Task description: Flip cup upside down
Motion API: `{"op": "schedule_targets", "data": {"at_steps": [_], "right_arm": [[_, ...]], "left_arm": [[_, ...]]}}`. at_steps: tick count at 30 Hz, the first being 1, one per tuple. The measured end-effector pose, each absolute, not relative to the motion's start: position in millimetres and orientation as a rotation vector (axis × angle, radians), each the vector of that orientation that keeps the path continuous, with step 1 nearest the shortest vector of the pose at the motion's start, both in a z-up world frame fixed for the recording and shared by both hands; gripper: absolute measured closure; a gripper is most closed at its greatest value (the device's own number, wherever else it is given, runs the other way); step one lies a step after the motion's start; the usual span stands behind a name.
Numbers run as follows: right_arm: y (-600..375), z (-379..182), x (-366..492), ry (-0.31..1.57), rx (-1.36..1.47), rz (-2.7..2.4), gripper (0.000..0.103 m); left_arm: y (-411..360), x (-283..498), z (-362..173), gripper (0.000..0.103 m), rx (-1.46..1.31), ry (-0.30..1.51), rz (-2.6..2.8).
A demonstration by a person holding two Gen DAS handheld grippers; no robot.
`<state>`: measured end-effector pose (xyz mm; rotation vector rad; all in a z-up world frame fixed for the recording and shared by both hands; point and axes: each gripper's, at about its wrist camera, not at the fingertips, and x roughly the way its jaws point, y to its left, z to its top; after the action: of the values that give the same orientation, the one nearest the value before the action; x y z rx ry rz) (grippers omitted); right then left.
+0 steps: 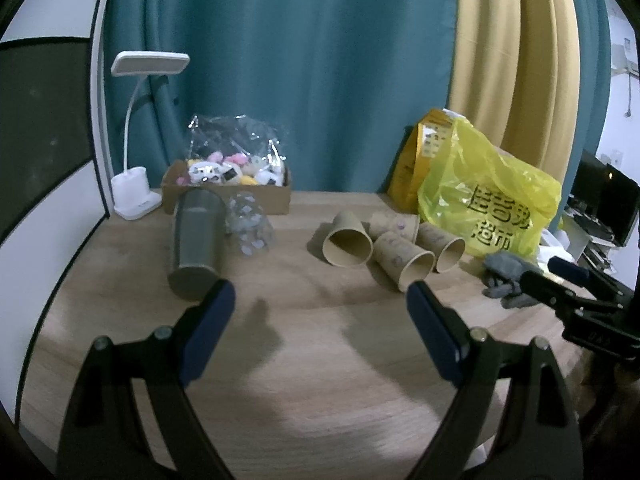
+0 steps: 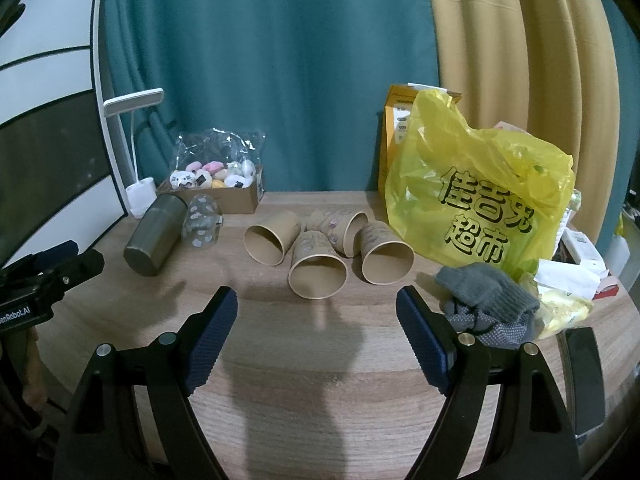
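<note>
paper cups (image 2: 318, 268), four, brown kraft, lying on their sides in a tight cluster mid-table on the wooden table (image 2: 280, 360), open mouths turned toward the cameras. pale plain insides, rolled rims, faint printed doodles on the outer walls of three; leftmost one (image 2: 272, 238) plain. nearest cup touching the neighbours behind and to its right. same cluster in the left wrist view (image 1: 348, 240), to the right of centre.

left gripper (image 1: 320, 308) spread wide, nothing between the blue pads, hovering over bare wood short of the cups. right gripper (image 2: 316, 312) likewise wide apart and empty, lined up just before the nearest cup, not touching it.

left of the cups, well apart: grey metal tumbler (image 2: 154, 236) on its side, clear glass cup (image 2: 202, 220) beside it. behind those, cardboard box (image 2: 232, 200) of small plush toys, white desk lamp (image 2: 136, 152). right of the cups: yellow plastic bag (image 2: 480, 192), grey gloves (image 2: 484, 300) in front of it. teal curtain (image 2: 260, 60) behind.
</note>
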<state>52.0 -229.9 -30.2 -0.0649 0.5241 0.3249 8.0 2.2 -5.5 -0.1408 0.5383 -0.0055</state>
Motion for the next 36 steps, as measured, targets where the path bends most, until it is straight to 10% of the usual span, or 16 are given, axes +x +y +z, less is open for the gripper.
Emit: {"op": "schedule_targets", "data": {"at_steps": [36], "right_arm": [[-230.3,-30.2,52.4,0.526,-0.064,0.323,0.019]], "left_arm": [[6.1,8.7,-5.1,0.014,-0.134,0.541,-0.003]]}}
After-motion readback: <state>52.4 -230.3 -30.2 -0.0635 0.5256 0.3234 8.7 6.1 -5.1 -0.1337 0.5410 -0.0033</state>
